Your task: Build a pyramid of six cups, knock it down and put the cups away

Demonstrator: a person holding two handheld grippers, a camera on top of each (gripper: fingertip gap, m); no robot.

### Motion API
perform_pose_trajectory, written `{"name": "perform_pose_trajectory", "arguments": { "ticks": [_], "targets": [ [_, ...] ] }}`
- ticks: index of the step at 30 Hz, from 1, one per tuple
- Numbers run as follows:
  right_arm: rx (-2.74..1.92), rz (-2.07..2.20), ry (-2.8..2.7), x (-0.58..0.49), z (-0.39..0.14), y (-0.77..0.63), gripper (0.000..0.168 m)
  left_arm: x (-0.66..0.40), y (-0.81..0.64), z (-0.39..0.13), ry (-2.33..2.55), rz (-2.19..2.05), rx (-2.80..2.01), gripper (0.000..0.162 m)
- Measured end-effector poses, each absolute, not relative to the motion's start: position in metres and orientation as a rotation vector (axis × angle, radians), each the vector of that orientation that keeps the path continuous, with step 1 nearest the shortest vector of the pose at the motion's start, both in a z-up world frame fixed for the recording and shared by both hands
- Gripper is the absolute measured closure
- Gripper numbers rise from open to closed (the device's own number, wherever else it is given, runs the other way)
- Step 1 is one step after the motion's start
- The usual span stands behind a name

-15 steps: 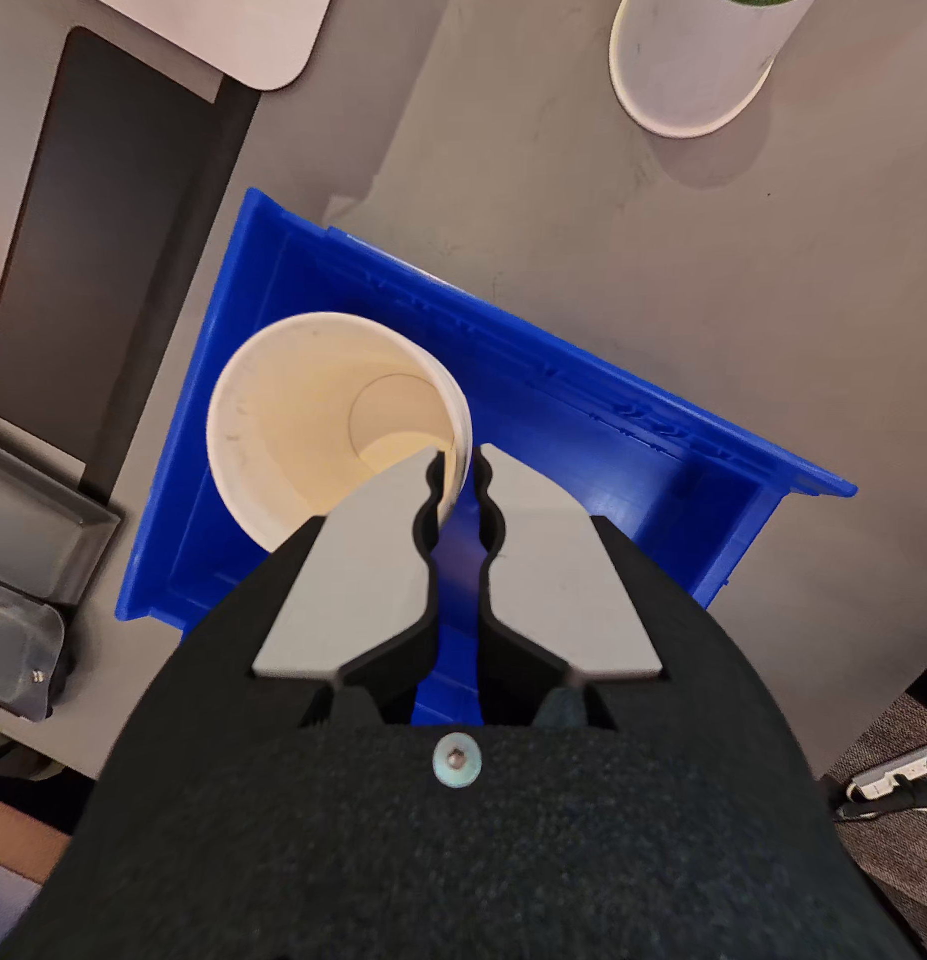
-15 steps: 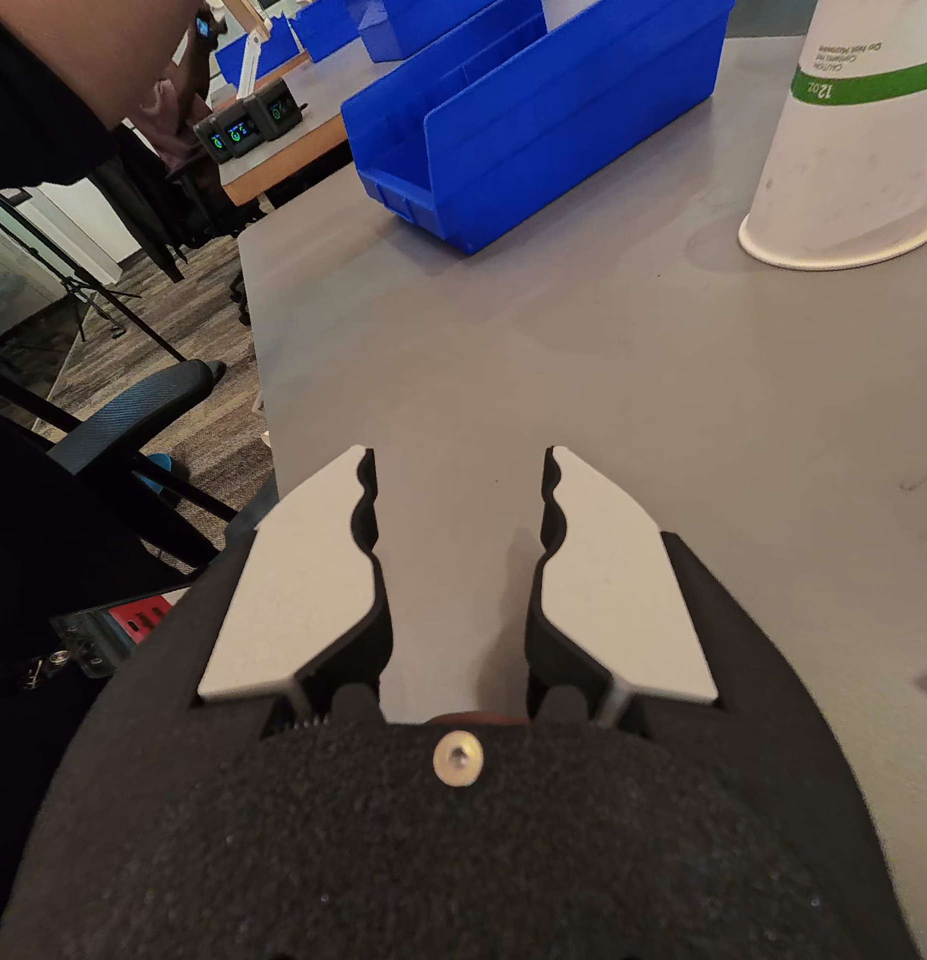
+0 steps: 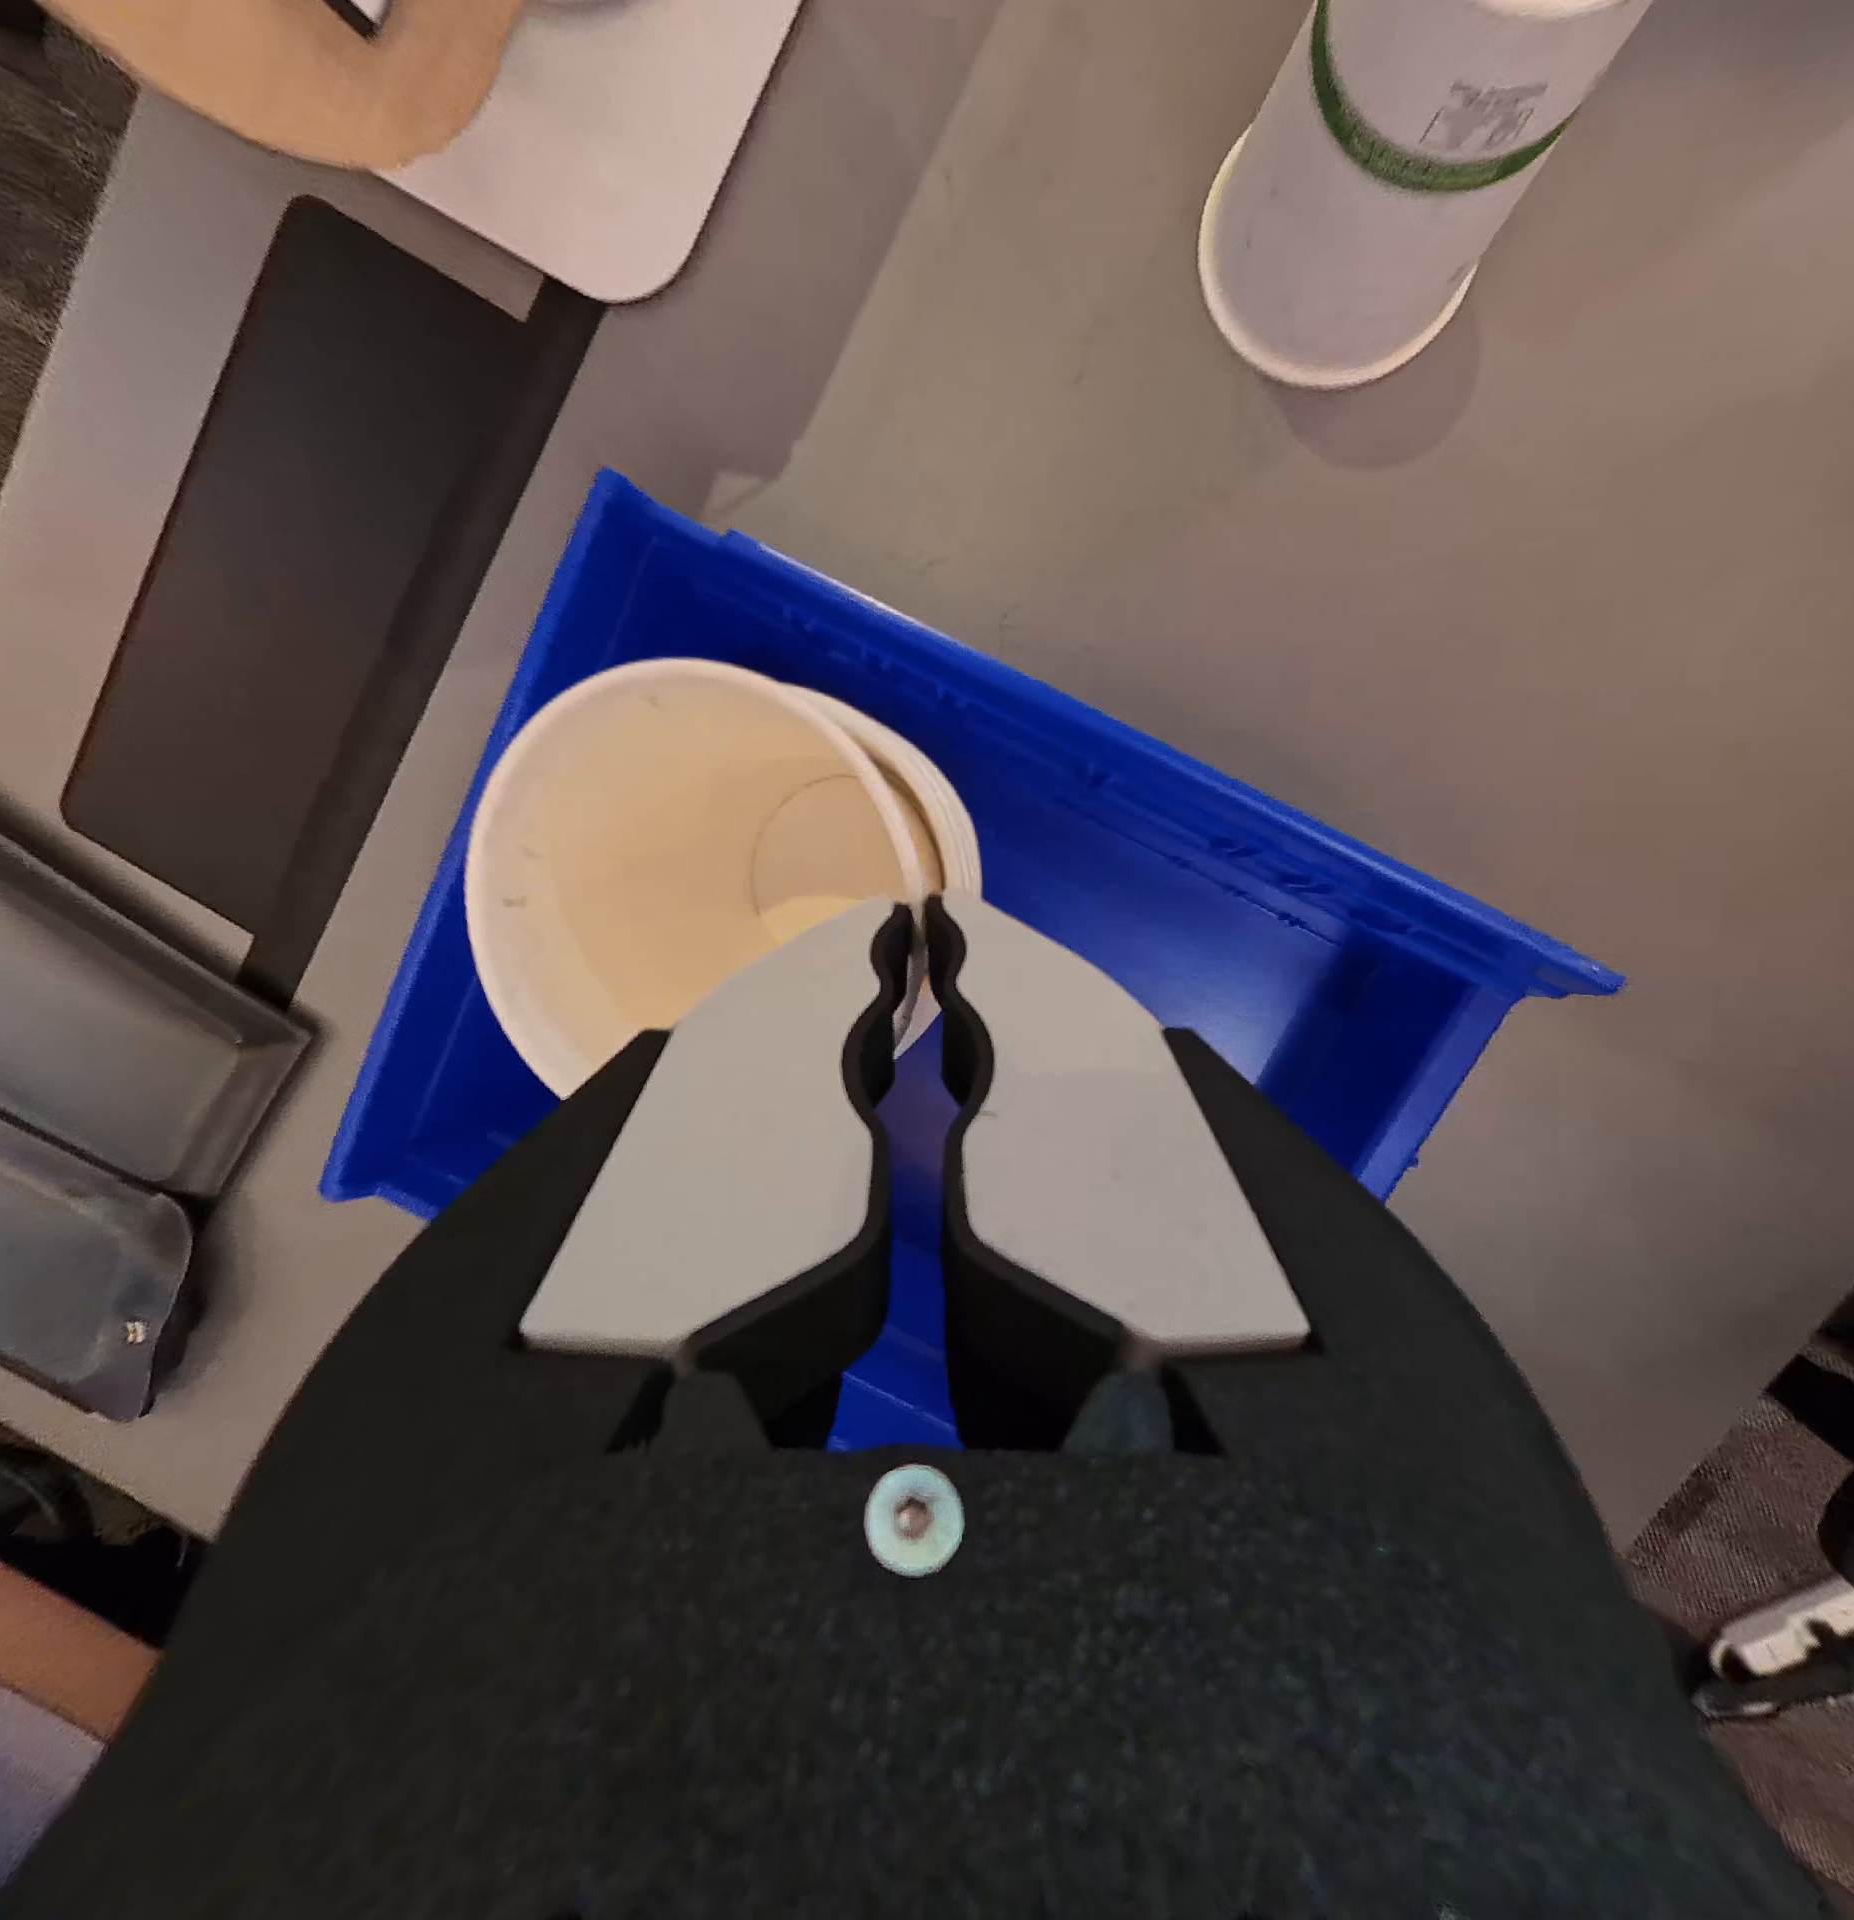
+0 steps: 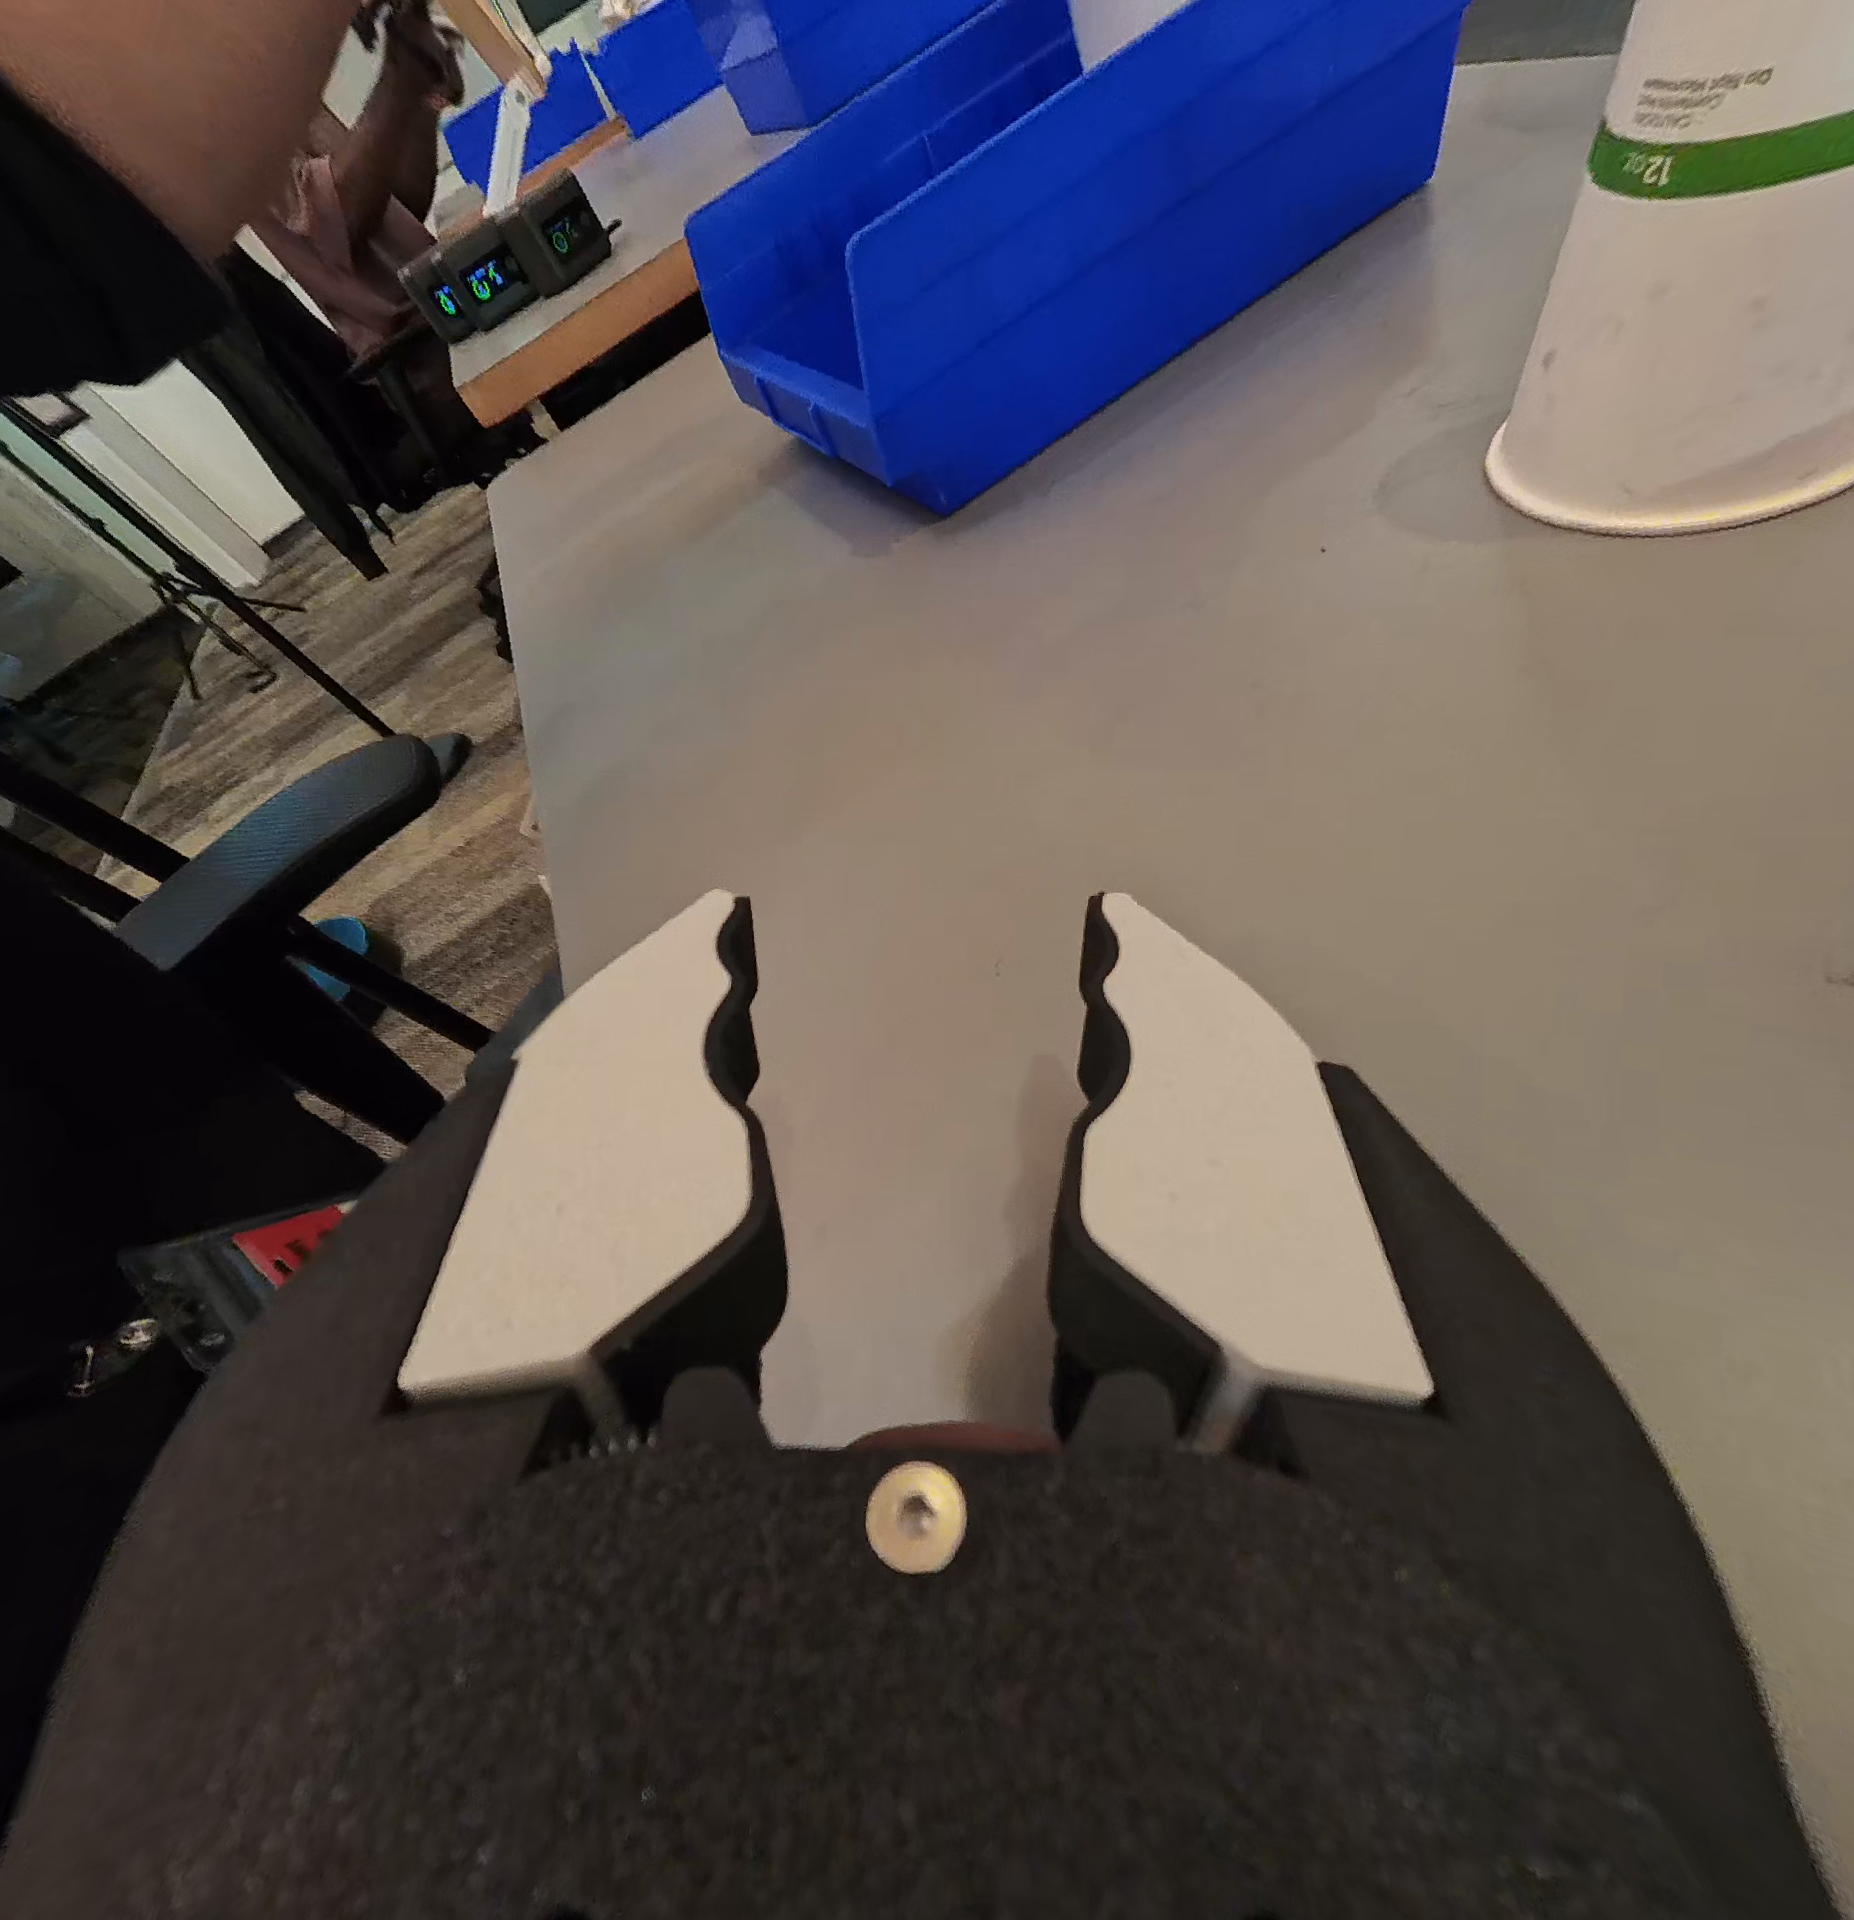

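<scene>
One cup (image 3: 684, 862) (mouth up, axis tilted) pinched by left tongs (image 3: 921, 914).

An office-like lab or workroom: a grey table (image 4: 1214, 727) carries blue storage bins (image 4: 1058, 260) toward its far edge, small devices with lit screens (image 4: 507, 265) sit on a neighbouring wooden desk, beside an office chair (image 4: 279, 842) on carpet.

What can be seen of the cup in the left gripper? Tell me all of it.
The held cup is a white paper cup with a cream inside, a rolled rim and a round flat bottom, empty. It is open toward the camera and tilted. The left gripper is shut on its rim wall, one finger inside, one outside. It hangs above the blue bin, partly seated in a stack of nested cups whose rims peek out beside it.
</scene>
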State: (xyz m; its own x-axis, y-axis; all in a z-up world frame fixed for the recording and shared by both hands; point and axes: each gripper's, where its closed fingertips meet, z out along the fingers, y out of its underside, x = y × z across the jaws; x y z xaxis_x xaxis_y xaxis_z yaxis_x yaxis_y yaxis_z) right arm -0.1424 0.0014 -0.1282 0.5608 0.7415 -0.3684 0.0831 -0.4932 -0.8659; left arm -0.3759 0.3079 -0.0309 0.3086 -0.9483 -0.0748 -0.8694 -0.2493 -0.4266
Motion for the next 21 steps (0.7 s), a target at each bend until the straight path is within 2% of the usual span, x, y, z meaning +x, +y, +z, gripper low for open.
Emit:
{"name": "perform_pose_trajectory", "arguments": {
  "ticks": [4, 7, 12, 15, 21],
  "targets": [
    [-1.885, 1.021, -0.608, -0.142, -0.116, 0.013, 0.109, -0.381, 0.308, 0.007, 1.514, -0.286, -2.127, 0.159],
    [-1.783, 1.065, -0.545, -0.143, -0.093, 0.030, 0.106, -0.374, 0.298, 0.059, 1.333, -0.418, -1.981, 0.159],
    [-1.564, 1.122, -0.485, -0.156, -0.042, 0.067, 0.081, -0.341, 0.237, 0.139, 0.961, -0.789, -1.653, 0.160],
    [-1.445, 1.193, -0.464, -0.168, -0.012, 0.092, 0.070, -0.307, 0.188, 0.149, 0.802, -1.020, -1.535, 0.160],
    [-1.284, 1.364, -0.402, -0.166, 0.034, 0.112, 0.055, -0.229, 0.101, 0.126, 0.791, -1.310, -1.425, 0.160]
  ]
}}
